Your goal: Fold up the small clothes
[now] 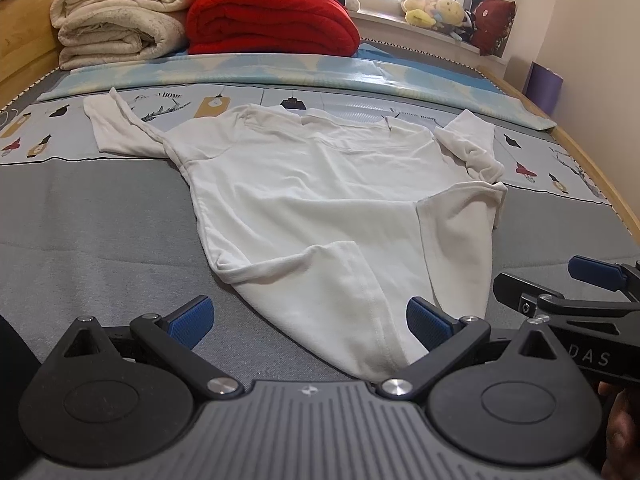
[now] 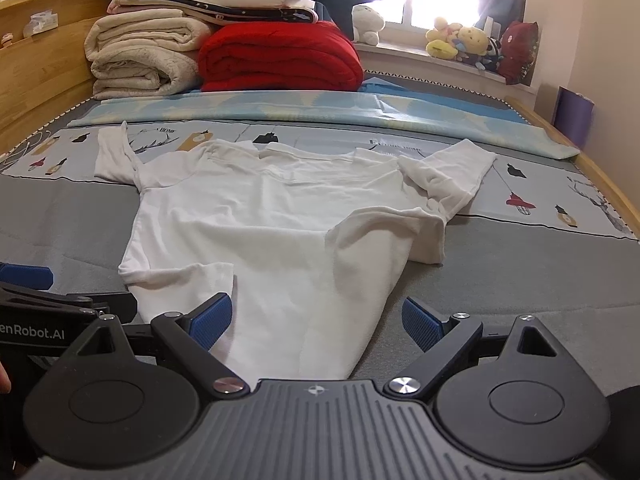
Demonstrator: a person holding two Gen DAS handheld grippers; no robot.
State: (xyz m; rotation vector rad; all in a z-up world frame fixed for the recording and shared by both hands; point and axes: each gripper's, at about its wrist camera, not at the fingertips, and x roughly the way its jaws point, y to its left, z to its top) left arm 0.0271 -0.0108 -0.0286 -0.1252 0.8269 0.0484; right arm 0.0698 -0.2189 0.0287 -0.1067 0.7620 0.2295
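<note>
Surface: grey mattress cover (image 1: 100, 216) on a wooden-framed bed.
Background: folded red blanket (image 1: 272, 20) beside rolled cream blankets (image 1: 116, 20).
Garment: white short-sleeved T-shirt (image 2: 256, 216) spread flat, hem corners folded inward.
Left gripper (image 1: 308, 322): fingers apart, straddling the hem.
Right gripper (image 2: 316, 320): fingers apart, holding nothing.

The shirt (image 1: 320, 184) is plain white. The mattress cover (image 1: 100, 216) is grey, and the sheet (image 1: 360, 98) is pale blue with small printed pictures. One folded blanket (image 2: 280, 58) is red, another blanket (image 2: 140, 60) is cream. The gripper pads (image 2: 212, 322) are blue.
</note>
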